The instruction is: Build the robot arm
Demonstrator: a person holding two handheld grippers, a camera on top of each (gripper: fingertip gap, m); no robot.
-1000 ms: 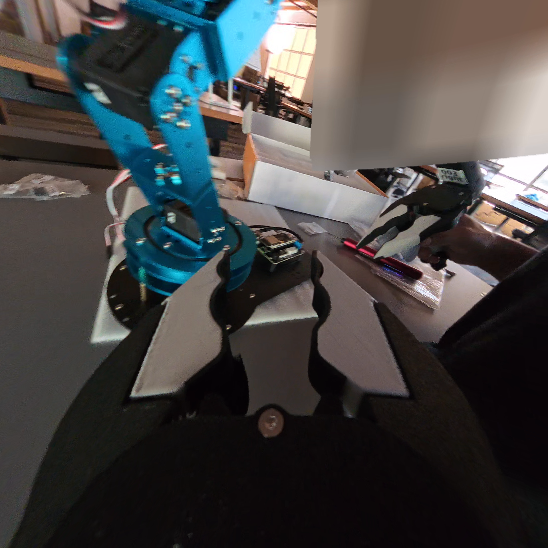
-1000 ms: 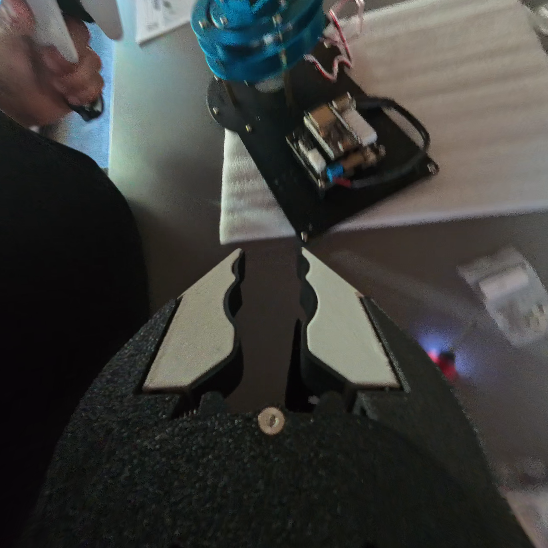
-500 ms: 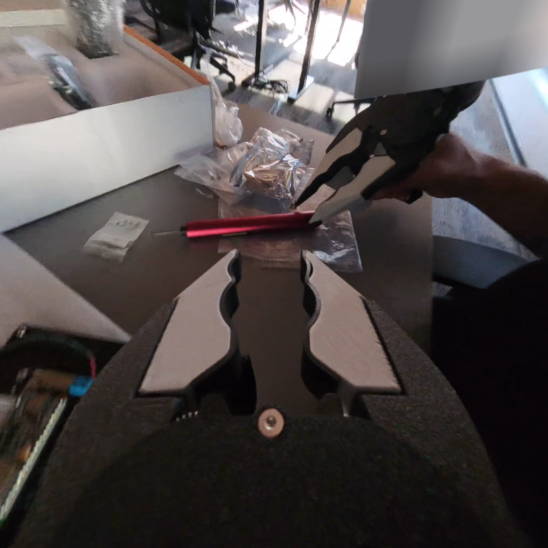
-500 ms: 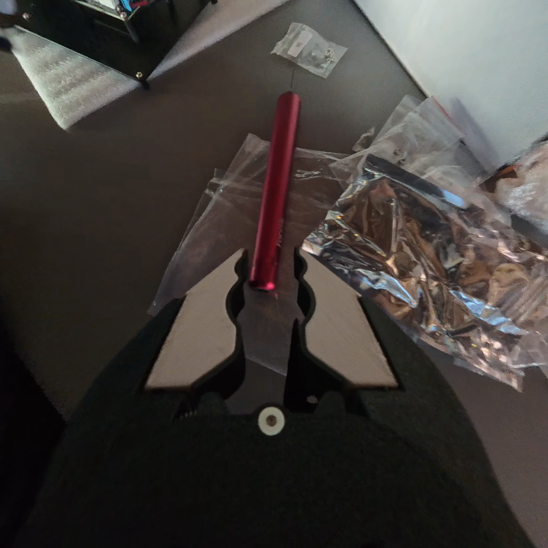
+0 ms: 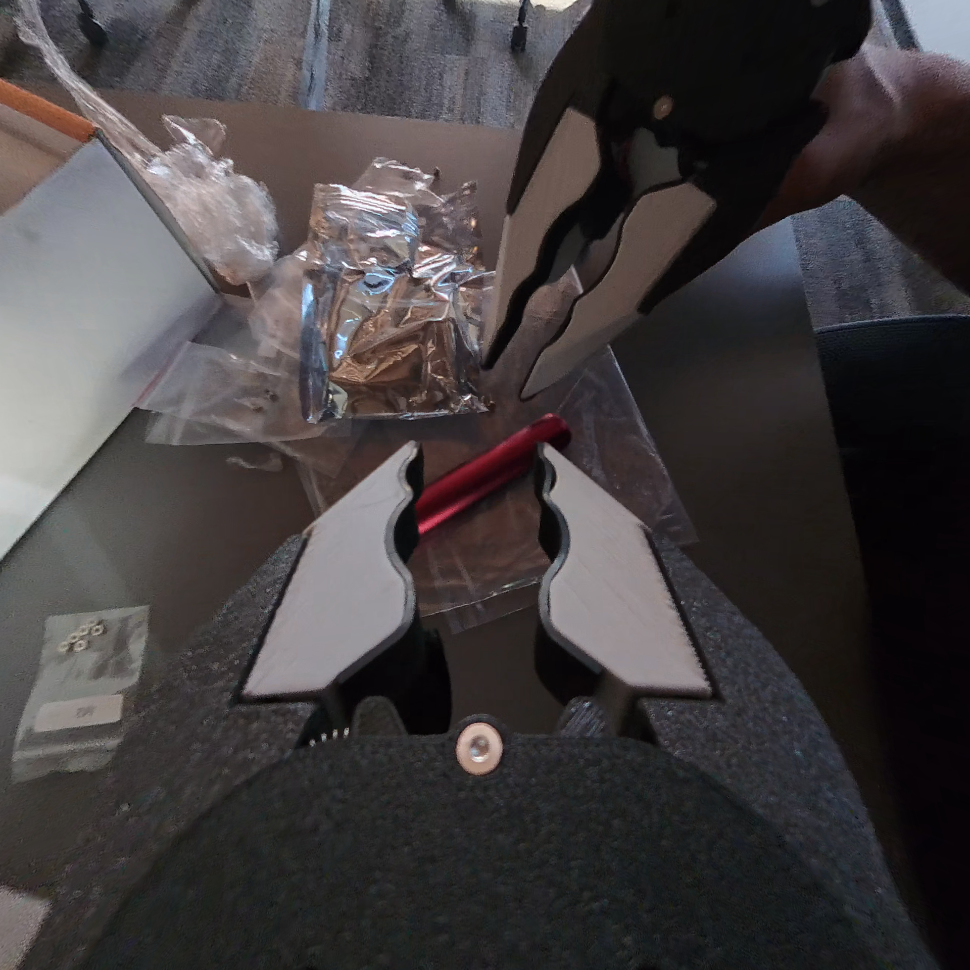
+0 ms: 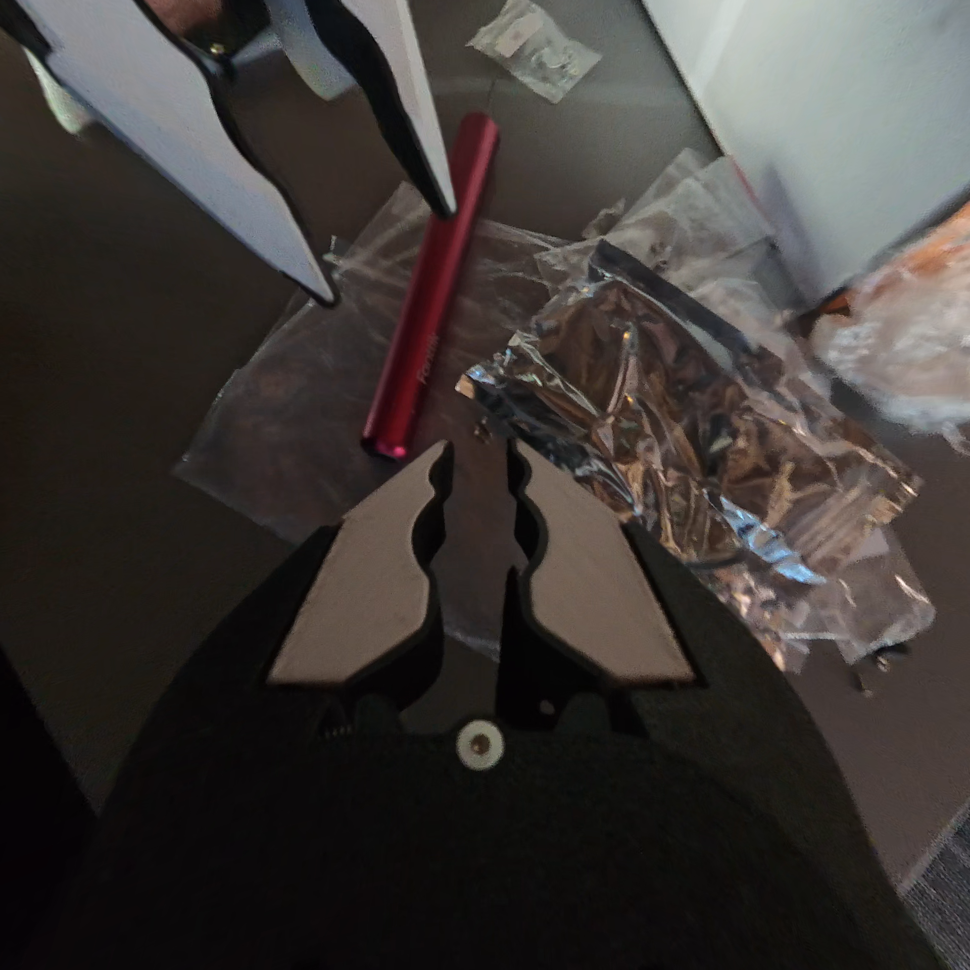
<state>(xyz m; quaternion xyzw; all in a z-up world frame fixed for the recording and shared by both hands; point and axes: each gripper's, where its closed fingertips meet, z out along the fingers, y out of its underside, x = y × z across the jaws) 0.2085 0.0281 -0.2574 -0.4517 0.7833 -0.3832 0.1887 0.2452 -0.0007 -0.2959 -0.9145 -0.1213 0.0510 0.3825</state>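
Both grippers hang over a red rod lying on a clear bag on the dark table. The left gripper is spread wide and empty, its fingers straddling the rod from above. The right gripper is parted and empty too, just beside the rod's near end, with a crumpled foil bag alongside and a white box nearby.
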